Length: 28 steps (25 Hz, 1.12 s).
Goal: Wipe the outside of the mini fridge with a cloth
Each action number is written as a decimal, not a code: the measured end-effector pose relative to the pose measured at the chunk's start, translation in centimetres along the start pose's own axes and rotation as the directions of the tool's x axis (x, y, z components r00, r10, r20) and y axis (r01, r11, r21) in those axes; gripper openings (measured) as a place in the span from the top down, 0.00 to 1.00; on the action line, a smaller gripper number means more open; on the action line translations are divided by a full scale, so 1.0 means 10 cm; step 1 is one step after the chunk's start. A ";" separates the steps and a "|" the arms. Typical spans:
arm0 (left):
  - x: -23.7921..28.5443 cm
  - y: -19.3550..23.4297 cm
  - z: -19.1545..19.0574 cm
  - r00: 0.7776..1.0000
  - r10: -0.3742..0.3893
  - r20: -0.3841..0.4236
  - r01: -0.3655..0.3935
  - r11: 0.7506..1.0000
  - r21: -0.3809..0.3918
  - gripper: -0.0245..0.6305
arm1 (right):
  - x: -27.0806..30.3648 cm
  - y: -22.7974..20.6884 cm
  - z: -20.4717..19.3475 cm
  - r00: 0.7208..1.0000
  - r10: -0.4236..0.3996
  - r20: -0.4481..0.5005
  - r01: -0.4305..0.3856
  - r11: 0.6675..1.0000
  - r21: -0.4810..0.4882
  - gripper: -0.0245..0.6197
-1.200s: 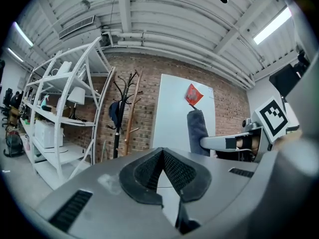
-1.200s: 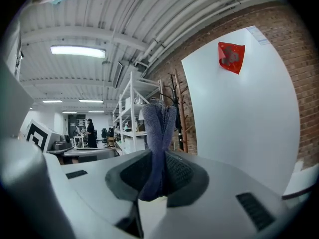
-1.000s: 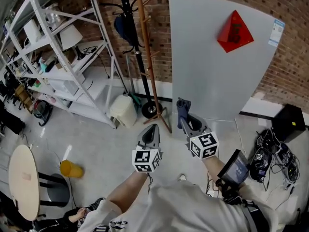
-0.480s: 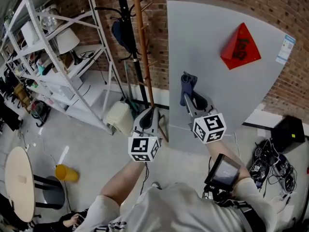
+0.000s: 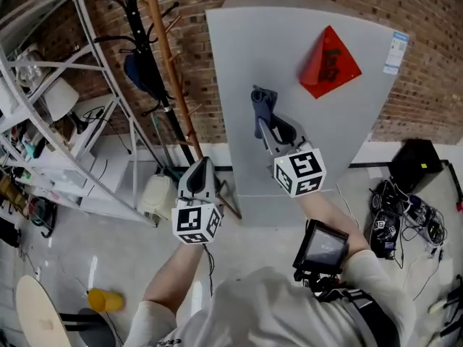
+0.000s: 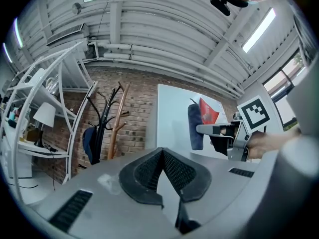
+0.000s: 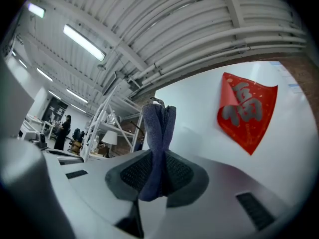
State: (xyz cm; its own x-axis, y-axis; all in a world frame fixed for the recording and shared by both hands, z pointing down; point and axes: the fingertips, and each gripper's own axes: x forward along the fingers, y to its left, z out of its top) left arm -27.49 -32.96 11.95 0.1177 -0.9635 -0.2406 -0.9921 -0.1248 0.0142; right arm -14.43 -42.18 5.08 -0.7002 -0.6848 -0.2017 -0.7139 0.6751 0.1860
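The cloth (image 7: 158, 143) is a dark blue strip, folded lengthwise and pinched at its lower end in my right gripper (image 7: 158, 176), whose jaws are clenched on it. Its long axis runs on from the jaws: the free end stands straight out past the tips, pointing up and away from me toward the top of the fridge (image 5: 304, 143). In the head view it lies over the upper middle of the grey front, left of the red sticker (image 5: 329, 62). It is right at the surface, but I cannot tell whether it presses on it or hangs just off.

As for progress, I see no streak, damp patch or clean band on the front, so nothing shows how much has been wiped. My guess is that most of the job is left: the wide front below and to the right of the cloth, around the sticker, and the sides, which are out of sight here.

My left gripper (image 6: 162, 168) has its jaws closed together on nothing. It hangs low, off the fridge's left edge, near the coat rack (image 5: 170, 63) against the brick wall (image 5: 427, 85).
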 end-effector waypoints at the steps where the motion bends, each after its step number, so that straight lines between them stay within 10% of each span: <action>1: 0.05 -0.01 -0.01 1.000 -0.016 0.000 0.016 1.000 -0.005 0.96 | -0.05 -0.14 0.02 0.999 -0.036 -0.002 0.036 0.999 -0.011 0.85; 15: 0.97 -1.16 -0.12 0.954 -0.299 0.017 0.300 0.950 -0.088 0.96 | -1.38 -2.50 0.41 0.858 -0.514 -0.009 0.511 0.855 -0.093 0.85; 28: 1.12 -1.34 -0.10 0.956 -0.293 0.018 0.294 0.952 -0.083 0.96 | -1.52 -3.71 0.80 0.754 -0.655 -0.038 0.646 0.752 -0.131 0.85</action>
State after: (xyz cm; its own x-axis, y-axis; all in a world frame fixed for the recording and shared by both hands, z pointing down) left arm -12.80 -42.37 10.06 0.4026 -0.8801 -0.2516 -0.9065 -0.4215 0.0237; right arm 22.74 -54.65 -6.45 -0.0608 -0.9694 -0.2379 -0.9904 0.0290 0.1350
